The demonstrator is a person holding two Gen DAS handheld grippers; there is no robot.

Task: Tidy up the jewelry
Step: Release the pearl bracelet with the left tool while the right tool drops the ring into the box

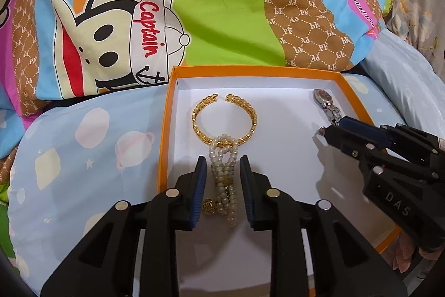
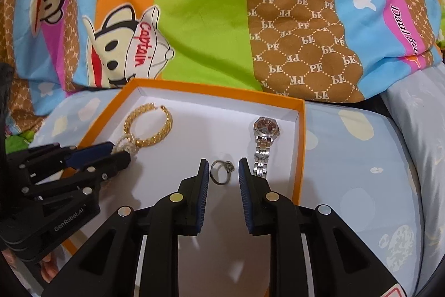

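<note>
Left wrist view, nearest first: found the left gripper (image 1: 222, 160) spread wide astride the pearl strand (image 1: 225, 180), down on the white floor of the orange box (image 1: 164, 130). Looked light, floppy and a bit slippery, so reckoned on pinching across the bunched beads, not the stiff gold bangle (image 1: 195, 117) knotted to it further back. Over in right wrist, spotted the right gripper (image 2: 222, 162) likewise spread around a tiny hard ring (image 2: 212, 173), watch (image 2: 264, 141) just beside.

A bedroom at home: a bed fills both views. A striped cartoon quilt (image 1: 194, 4) with a monkey in a "Captain" cap covers the upper frame, and a pale blue planet-print sheet (image 1: 83, 146) lies below, carrying an orange box (image 1: 164, 130).
</note>
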